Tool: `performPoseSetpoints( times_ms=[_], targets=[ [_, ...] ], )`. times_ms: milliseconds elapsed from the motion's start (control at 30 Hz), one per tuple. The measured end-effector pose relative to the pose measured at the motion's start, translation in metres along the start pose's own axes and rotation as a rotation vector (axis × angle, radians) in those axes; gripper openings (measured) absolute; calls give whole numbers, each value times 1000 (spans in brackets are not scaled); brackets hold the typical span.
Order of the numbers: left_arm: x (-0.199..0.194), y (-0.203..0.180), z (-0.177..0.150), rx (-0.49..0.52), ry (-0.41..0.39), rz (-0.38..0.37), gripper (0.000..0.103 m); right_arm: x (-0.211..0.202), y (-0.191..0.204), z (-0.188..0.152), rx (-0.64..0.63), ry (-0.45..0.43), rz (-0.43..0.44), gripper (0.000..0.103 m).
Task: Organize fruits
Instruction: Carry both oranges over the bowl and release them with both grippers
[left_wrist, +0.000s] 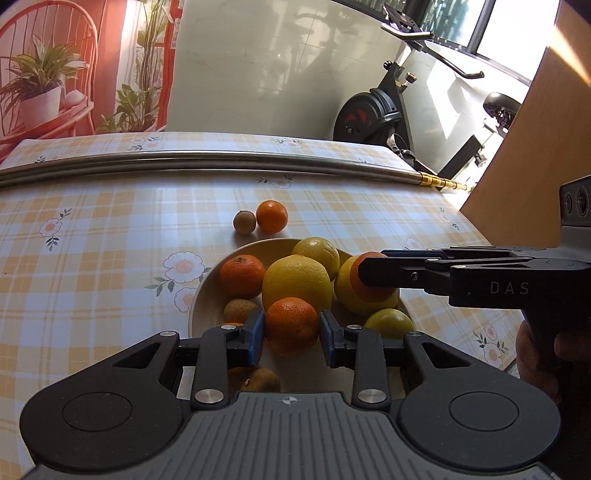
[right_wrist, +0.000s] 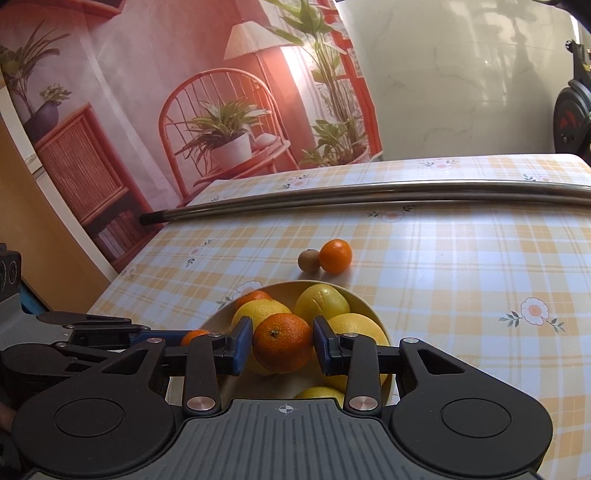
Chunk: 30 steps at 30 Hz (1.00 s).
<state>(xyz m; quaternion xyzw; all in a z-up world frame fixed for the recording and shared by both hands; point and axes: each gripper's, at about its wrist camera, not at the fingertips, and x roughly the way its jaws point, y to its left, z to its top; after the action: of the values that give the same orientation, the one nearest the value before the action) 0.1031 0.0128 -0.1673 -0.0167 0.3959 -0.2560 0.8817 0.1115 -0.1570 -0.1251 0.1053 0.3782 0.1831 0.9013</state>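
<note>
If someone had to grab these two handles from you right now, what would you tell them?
Left gripper: closed on an orange above the bowl.
Right gripper: closed on another orange, also over the bowl.
The bowl holds several yellow fruits, oranges and small brown fruits.
Left to do: one orange and a small brown fruit sit touching on the tablecloth beyond the bowl.

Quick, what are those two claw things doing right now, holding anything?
Left gripper: closed on an orange mandarin over the bowl.
Right gripper: closed on another mandarin.
</note>
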Motion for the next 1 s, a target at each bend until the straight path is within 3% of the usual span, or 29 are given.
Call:
performPoseSetpoints(
  times_ms=[1000],
  targets=[
    [12,-5,-13,1,44,18,34,6,4,-7,-43,9,-13,33]
  ],
)
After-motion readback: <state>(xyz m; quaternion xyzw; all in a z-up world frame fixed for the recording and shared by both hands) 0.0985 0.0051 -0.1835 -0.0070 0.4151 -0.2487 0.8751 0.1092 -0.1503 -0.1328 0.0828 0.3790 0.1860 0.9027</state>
